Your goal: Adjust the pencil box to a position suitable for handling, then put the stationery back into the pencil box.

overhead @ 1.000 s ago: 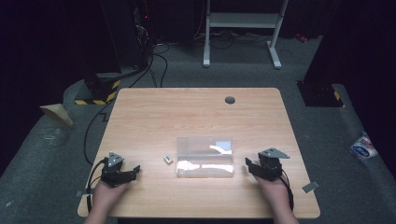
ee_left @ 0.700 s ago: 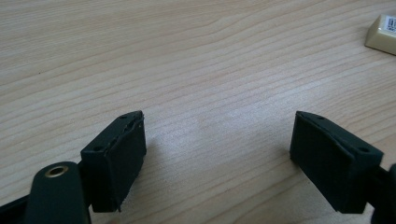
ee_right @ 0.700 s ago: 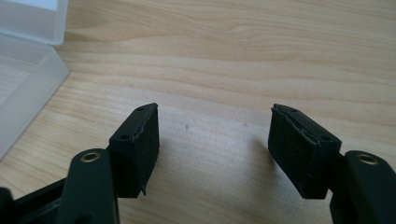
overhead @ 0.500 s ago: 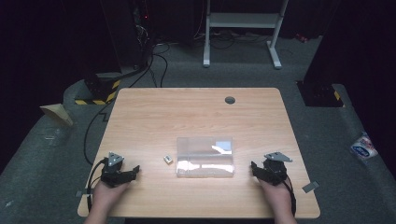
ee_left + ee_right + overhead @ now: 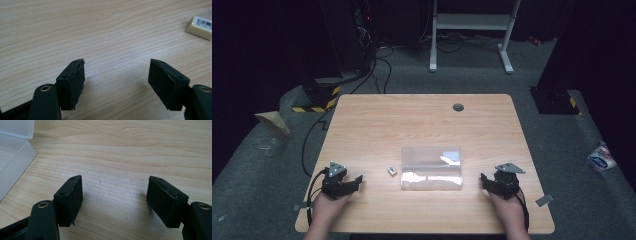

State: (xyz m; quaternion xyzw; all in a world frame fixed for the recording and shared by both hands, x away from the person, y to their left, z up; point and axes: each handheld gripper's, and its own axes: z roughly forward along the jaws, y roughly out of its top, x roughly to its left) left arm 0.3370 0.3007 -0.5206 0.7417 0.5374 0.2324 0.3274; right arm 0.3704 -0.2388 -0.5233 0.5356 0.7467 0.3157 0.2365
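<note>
On the left of the wooden tabletop (image 5: 422,120), near its front edge, the left gripper (image 5: 353,182) rests low in the person's left hand (image 5: 328,210). Its fingers (image 5: 72,82) are released, with bare wood between them, and they have just been closing somewhat. Just right of it lies a small cream eraser (image 5: 391,171) bearing a barcode label, apart from everything else; the left gripper view shows it beyond the fingers at the upper right (image 5: 200,27).

Next, near the middle of the front half, sits a clear plastic box (image 5: 432,168), lying open and flat. Nothing can be made out inside it; glare covers part of its surface.

At the right, the right gripper (image 5: 488,181) sits in the right hand (image 5: 508,212), just beside the box. Its fingers (image 5: 71,198) are released on bare wood, the box's corner (image 5: 13,157) off to their left.
</note>
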